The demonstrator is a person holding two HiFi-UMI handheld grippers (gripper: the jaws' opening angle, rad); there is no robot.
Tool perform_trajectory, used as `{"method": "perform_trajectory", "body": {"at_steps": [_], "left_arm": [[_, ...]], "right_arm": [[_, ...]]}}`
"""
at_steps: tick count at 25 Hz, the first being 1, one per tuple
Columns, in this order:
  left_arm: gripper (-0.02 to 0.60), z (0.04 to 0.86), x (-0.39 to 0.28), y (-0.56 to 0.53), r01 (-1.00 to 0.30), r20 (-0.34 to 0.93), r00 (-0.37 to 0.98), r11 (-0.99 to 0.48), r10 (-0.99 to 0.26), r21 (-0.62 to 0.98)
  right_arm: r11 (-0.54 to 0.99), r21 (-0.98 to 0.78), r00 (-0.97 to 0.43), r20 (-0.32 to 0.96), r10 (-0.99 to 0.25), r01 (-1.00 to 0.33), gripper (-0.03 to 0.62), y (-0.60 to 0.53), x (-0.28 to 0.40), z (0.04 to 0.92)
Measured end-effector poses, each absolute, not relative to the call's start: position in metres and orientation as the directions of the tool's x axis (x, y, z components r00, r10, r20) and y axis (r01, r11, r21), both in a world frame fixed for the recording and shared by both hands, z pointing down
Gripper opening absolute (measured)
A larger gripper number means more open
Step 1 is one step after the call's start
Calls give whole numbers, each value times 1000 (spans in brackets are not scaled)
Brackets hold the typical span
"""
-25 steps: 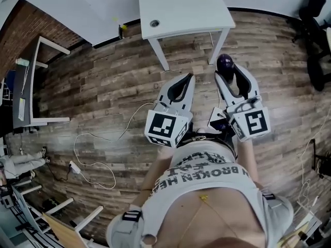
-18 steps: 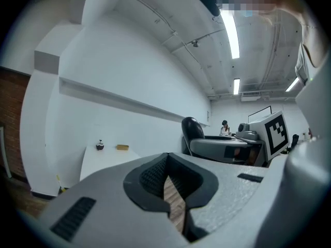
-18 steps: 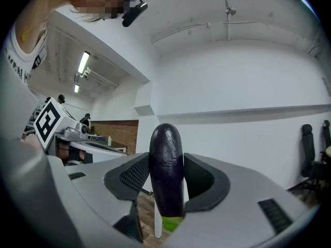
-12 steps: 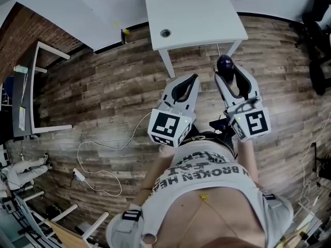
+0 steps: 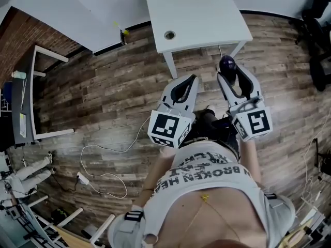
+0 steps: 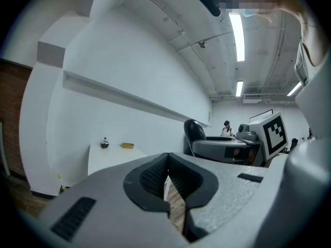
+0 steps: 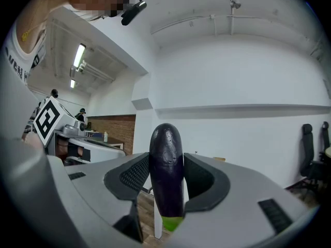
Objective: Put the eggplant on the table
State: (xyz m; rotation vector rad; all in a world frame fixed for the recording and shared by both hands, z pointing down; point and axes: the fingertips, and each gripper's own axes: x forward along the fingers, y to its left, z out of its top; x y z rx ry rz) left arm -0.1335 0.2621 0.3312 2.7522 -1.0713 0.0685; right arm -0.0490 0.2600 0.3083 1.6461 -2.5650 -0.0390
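A white tabletop [image 5: 199,12] with a round hole [image 5: 169,35] stands on a wood-plank floor [image 5: 103,87], against a white wall [image 5: 77,9] with a brick section [image 5: 20,32] at the left. The right gripper's [image 5: 231,72] fingers are clamped on the dark purple eggplant [image 5: 227,63], upright and just short of the tabletop's near edge. The left gripper's [image 5: 189,81] fingers are together, with nothing between them. A white cable [image 5: 103,164] lies on the floor.

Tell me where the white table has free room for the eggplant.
Almost the whole white table top is bare. The widest free patch lies between the round hole by its front left corner and the right edge. No part looks crowded.
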Motion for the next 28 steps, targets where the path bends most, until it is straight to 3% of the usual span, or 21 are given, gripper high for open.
{"method": "perform_trajectory", "body": {"at_steps": [15,28], "left_arm": [[6,338,-130,200,-707,122,706,-684,-698,177],[6,325,-64,100,-733,128,680,-665,-722,143]], "right_arm": [[463,72,-456,96,-885,-884,204,191,-43,315],[518,56,-513,85,-854,-853,204,87,16,306]]}}
